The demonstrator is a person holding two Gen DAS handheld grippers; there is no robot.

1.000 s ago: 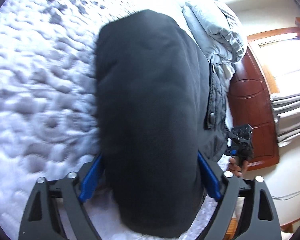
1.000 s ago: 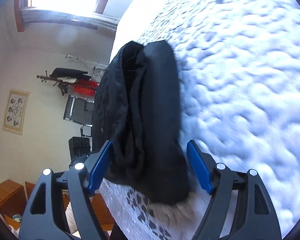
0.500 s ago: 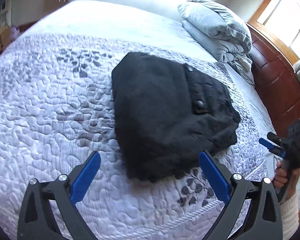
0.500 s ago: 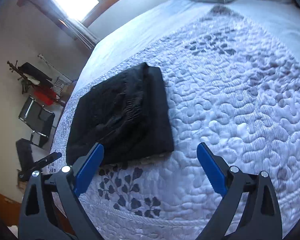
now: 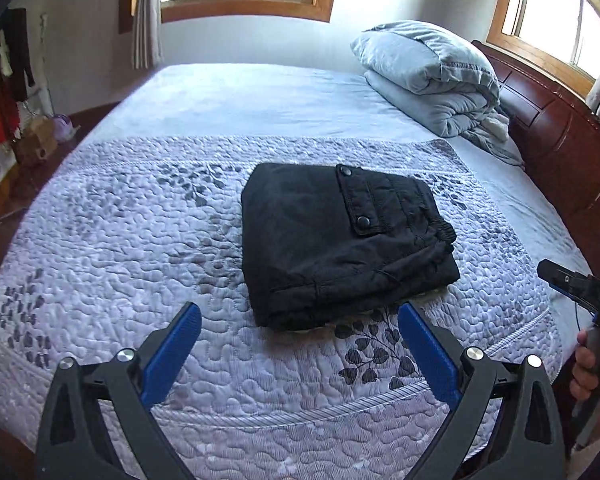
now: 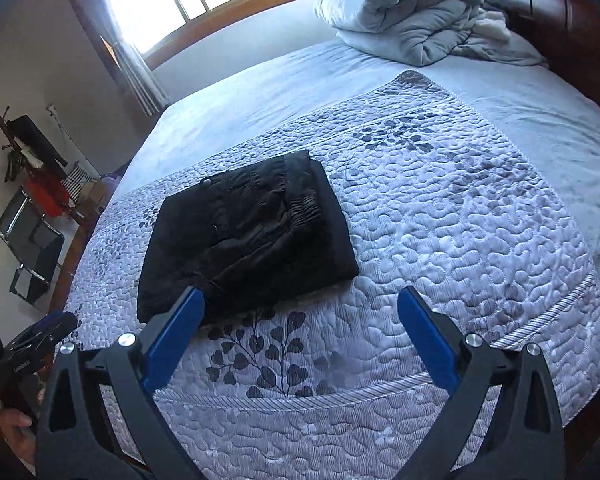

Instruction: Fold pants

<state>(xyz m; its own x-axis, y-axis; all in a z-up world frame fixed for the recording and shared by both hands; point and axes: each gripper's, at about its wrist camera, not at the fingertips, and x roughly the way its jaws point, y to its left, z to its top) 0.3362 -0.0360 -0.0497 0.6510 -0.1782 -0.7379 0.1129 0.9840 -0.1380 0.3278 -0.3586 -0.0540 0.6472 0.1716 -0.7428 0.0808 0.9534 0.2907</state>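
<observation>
The black pants (image 5: 340, 240) lie folded into a compact rectangle on the grey quilted bedspread (image 5: 119, 260), pocket flap with snaps on top. My left gripper (image 5: 298, 312) hovers open above the near edge of the bed, short of the pants, with nothing between its blue pads. In the right wrist view the pants (image 6: 243, 240) sit ahead and to the left of my right gripper (image 6: 300, 294). Its jaws are opening, and they hold nothing. Each gripper shows at the edge of the other's view, held by a hand: the right gripper (image 5: 560, 276) and the left gripper (image 6: 39, 332).
A folded grey comforter (image 5: 428, 76) is piled at the head of the bed by the dark wooden headboard (image 5: 560, 140). Windows line the far walls. A folding chair (image 6: 31, 248) and a coat rack (image 6: 31, 148) stand on the floor left of the bed.
Both grippers let go of the folded pants, opened wide and drew back and up. The pants now lie free on the quilt.
</observation>
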